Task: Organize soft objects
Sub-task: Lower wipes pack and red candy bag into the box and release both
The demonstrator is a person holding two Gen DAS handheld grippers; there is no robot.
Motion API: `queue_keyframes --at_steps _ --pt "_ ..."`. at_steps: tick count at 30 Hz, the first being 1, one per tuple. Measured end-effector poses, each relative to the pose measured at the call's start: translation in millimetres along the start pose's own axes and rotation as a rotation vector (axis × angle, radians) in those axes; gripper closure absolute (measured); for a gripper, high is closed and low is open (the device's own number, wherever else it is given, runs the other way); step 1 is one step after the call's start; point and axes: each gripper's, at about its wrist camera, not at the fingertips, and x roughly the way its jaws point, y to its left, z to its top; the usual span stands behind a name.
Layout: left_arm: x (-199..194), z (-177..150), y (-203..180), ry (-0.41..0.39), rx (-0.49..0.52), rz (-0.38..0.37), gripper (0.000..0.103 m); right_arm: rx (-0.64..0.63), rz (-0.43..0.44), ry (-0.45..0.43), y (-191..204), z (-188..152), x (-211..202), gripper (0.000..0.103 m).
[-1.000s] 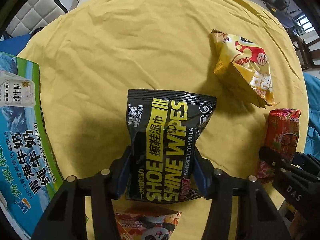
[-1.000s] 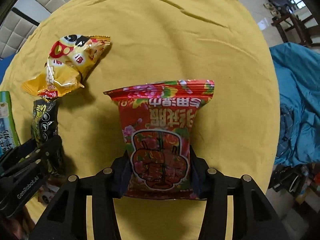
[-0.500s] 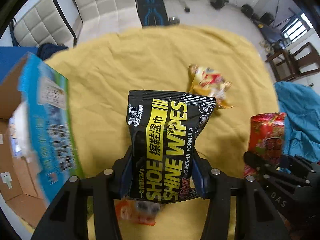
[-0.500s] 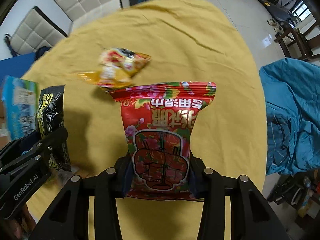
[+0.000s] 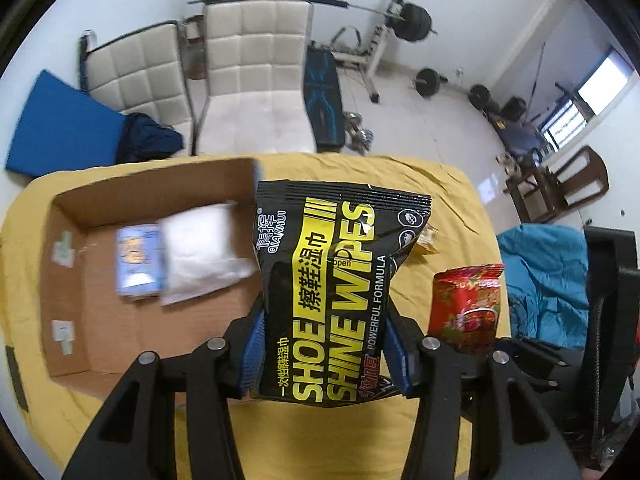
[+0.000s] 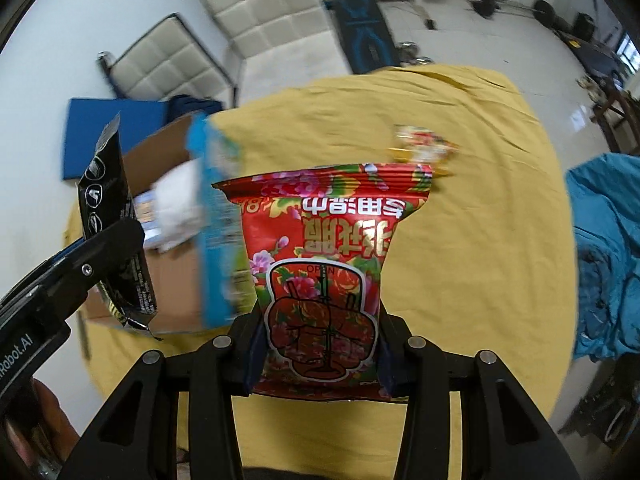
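Observation:
My left gripper is shut on a black and yellow shoe wipes pack and holds it up beside the open cardboard box. My right gripper is shut on a red flowered wipes pack, lifted above the yellow tablecloth. The red pack also shows in the left wrist view, and the black pack shows in the right wrist view. The box holds a white soft pack and a blue pack.
A yellow snack bag lies on the cloth behind the red pack. White quilted chairs stand behind the table, with gym weights on the floor. A blue cloth lies to the right of the table.
Both grippers have risen and tilted up with their packs, so the room and the inside of the box came into view. The box now lies to the left of the black pack.

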Motion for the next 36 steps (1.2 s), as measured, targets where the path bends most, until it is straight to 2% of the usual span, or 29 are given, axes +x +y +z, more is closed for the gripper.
queue_keyframes --at_steps 5,9,12,17,21,26,31,36 --pt "-24 -5 69 -0.019 -0.076 0.04 0.055 -0.069 0.053 0.015 73 -1 7 0.057" --pt "-21 -8 123 -0.002 -0.13 0.105 0.055 -0.113 0.054 0.043 125 1 36 0.057" --pt "-7 -7 162 0.036 -0.171 0.152 0.055 -0.127 0.034 0.079 156 6 67 0.057" --pt "36 1 224 0.129 -0.231 0.204 0.055 -0.134 -0.017 0.146 172 14 122 0.057" --pt "81 8 247 0.201 -0.226 0.26 0.055 -0.135 -0.073 0.201 175 17 161 0.057" --pt "137 19 253 0.299 -0.161 0.327 0.054 -0.149 -0.139 0.24 184 12 187 0.057" --pt "170 26 253 0.356 -0.139 0.331 0.054 -0.148 -0.155 0.282 191 12 210 0.057" --pt "187 31 261 0.369 -0.158 0.289 0.054 -0.144 -0.177 0.324 193 14 229 0.056"
